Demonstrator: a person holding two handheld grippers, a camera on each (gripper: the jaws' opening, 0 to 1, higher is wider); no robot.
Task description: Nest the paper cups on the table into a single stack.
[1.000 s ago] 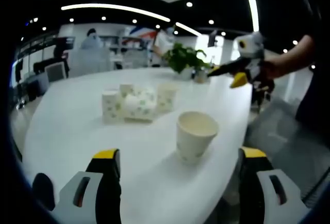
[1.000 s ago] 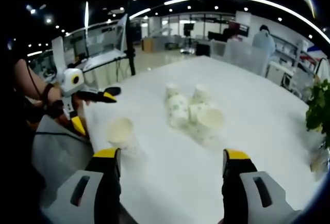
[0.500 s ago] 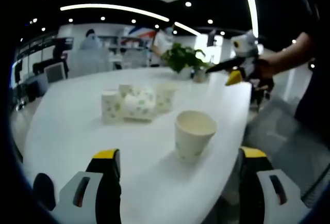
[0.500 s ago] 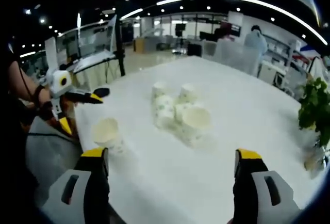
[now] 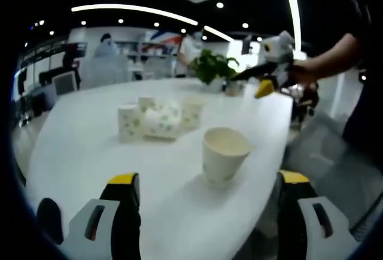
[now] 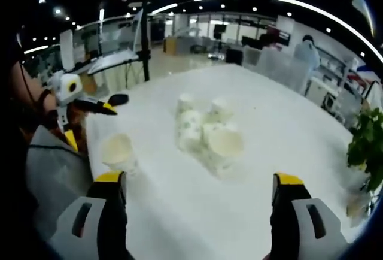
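**Both grippers spread wide above the cups**

The left gripper (image 5: 206, 212), grey-bodied with yellow-tipped black jaws, is released, its jaws standing far apart and holding nothing. Just ahead of it and between the jaw lines, a lone upright white paper cup with a faint green print (image 5: 224, 156) stands near the edge of the large white oval table (image 5: 78, 146). Farther in sits a cluster of patterned paper cups (image 5: 158, 119), some upright, at least one on its side. A green potted plant (image 5: 212, 67) stands at the far end.

The right gripper (image 6: 197, 212) is likewise spread open and empty, hovering over the table. The cluster (image 6: 206, 131) lies ahead of it, the lone cup (image 6: 118, 152) off to the left by the table edge, apart from the rest.
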